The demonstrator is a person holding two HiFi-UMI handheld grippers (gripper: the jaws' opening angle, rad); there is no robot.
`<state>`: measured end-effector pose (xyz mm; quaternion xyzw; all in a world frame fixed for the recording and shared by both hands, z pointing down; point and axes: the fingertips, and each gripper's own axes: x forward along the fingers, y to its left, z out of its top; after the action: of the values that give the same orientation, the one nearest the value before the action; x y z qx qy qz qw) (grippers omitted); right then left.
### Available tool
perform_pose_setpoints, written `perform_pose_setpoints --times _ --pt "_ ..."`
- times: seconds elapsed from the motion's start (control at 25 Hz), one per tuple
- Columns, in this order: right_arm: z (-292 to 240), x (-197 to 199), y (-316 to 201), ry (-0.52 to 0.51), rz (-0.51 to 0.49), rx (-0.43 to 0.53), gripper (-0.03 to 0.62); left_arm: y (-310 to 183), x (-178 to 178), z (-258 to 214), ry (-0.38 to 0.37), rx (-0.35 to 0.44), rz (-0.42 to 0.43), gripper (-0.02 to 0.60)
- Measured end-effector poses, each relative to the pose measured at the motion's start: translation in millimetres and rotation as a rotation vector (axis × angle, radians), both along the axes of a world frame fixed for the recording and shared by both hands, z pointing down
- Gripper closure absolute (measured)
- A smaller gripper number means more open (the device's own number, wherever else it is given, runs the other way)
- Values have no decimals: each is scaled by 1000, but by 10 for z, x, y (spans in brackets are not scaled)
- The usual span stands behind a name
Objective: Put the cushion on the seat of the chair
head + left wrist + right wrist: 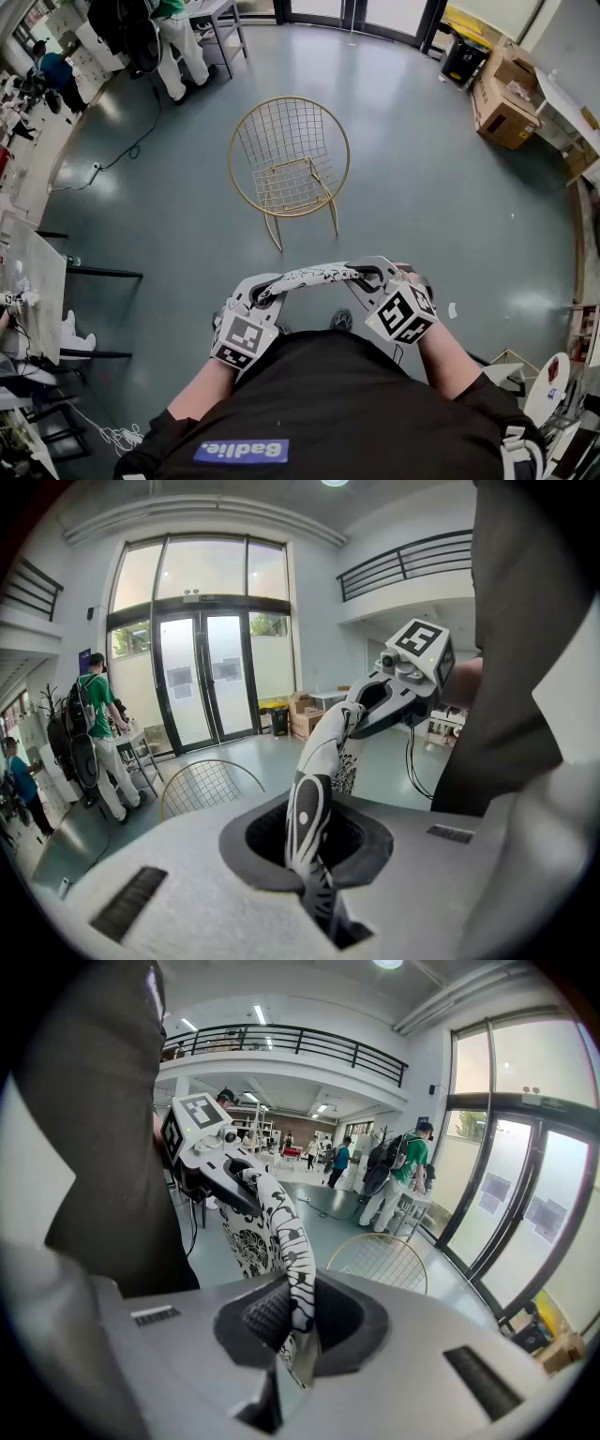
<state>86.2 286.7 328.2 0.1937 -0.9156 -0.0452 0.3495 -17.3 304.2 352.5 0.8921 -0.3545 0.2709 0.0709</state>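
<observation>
A thin white cushion (314,275) with a black pattern is held up in the air between the two grippers, close in front of the person's dark shirt (337,403). One end of it is gripped by the left gripper (266,291), whose jaws are closed almost fully on the fabric, so that only the thin cloth is between the pads. The other end is gripped in the same way by the right gripper (374,277), whose jaws are also pressed together on the cloth. In the head view the cushion is seen edge-on as a slightly arched band from one gripper to the other. In the two gripper views it is seen that the rest of the cushion hangs down below this edge.

The cushion is not yet on the chair (289,159). This chair is made of golden wire, with a round back and a grid seat, and it stands upright on the grey floor (422,206), well apart from the grippers and straight ahead of them. Cardboard boxes (504,103) are placed at the far right of the room. A person in a green shirt (94,726) is standing near the glass doors (202,682).
</observation>
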Motion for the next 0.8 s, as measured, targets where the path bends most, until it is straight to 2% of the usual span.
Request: perform_pose_setpoints --times 0.8 --pt "38 210 -166 -22 -12 -4 554 -167 239 -31 -13 -6 -19 555"
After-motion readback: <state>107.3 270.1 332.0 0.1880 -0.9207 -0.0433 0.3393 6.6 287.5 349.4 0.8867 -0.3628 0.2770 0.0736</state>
